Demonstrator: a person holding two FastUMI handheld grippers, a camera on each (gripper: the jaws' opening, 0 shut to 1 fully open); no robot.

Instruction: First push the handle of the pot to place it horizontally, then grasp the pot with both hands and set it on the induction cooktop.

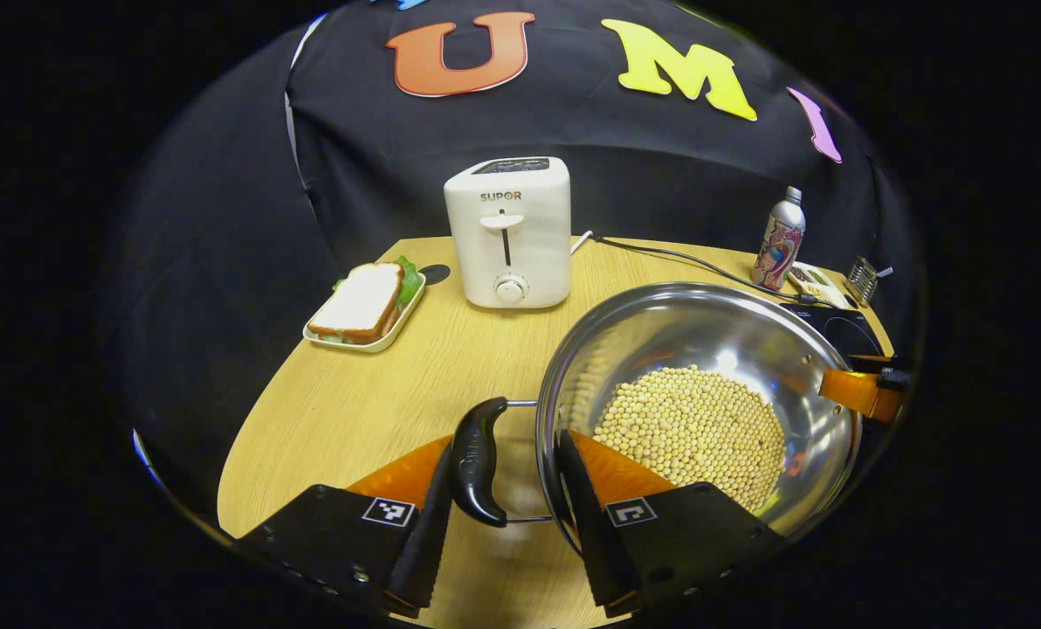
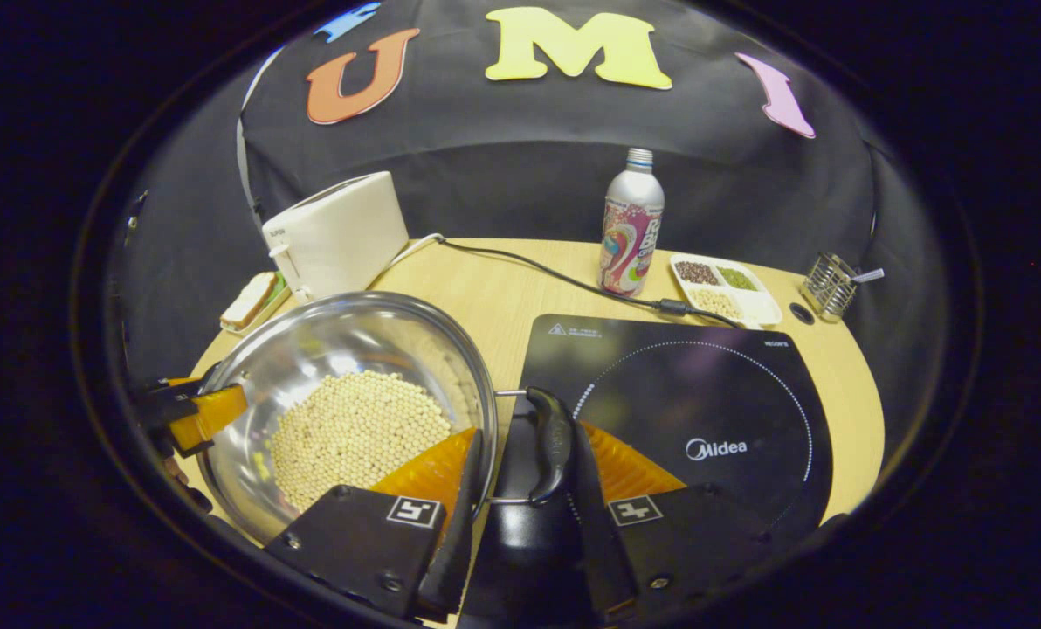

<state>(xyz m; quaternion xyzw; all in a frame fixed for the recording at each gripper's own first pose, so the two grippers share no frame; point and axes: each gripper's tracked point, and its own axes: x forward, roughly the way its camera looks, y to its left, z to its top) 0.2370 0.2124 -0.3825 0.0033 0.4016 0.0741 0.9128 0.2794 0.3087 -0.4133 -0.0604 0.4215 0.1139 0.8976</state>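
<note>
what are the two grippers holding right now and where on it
Each gripper brackets a side handle of the pot: left gripper, right gripper. Whether the jaws press cannot be told.

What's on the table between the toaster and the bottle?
A black cable runs across the table between toaster and bottle, in the right gripper view.

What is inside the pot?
The pot holds a heap of pale round beans over its bottom, with bare shiny wall above them. The metal under the heap is covered, and the left hand-held gripper hides the near rim.
</note>
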